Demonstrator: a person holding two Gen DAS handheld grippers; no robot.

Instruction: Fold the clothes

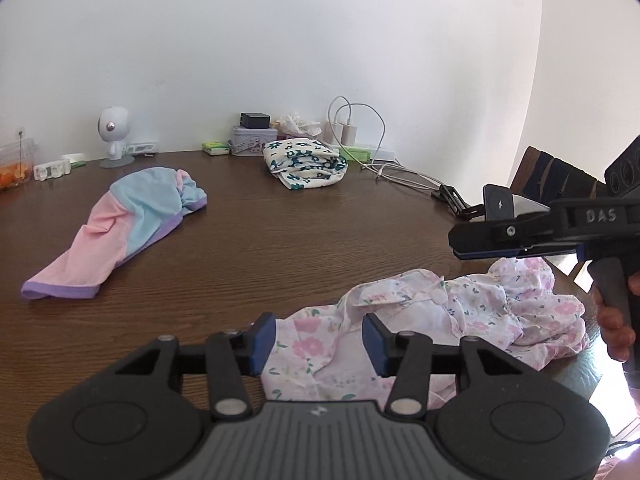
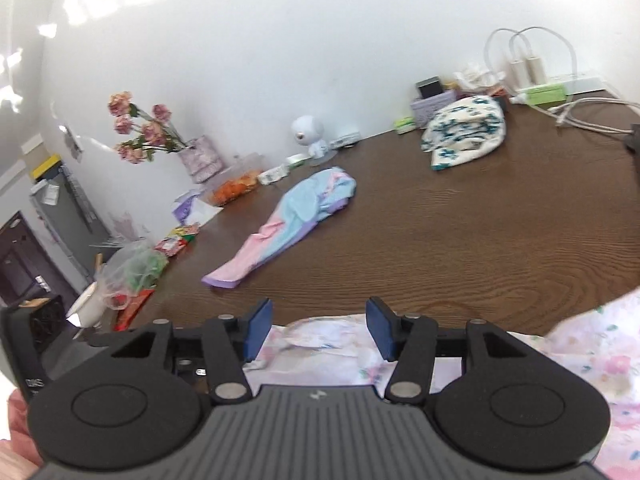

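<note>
Two grippers here, and we've got both wide apart, gripping nothing: the left gripper (image 1: 318, 344) and right gripper (image 2: 319, 330) hover over the pink floral garment (image 1: 432, 320) crumpled at the table's (image 1: 280, 232) near edge. Beyond that garment lie the pastel top (image 1: 120, 224) and a folded floral bundle (image 1: 306, 164).

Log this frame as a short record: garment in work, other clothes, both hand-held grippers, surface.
garment in work: pink floral garment, crumpled at the near table edge
left hand-held gripper: open, over the floral garment
right hand-held gripper: open, above the same garment
other clothes: pastel garment spread out; green-flowered bundle by the wall
surface: brown wooden table
</note>
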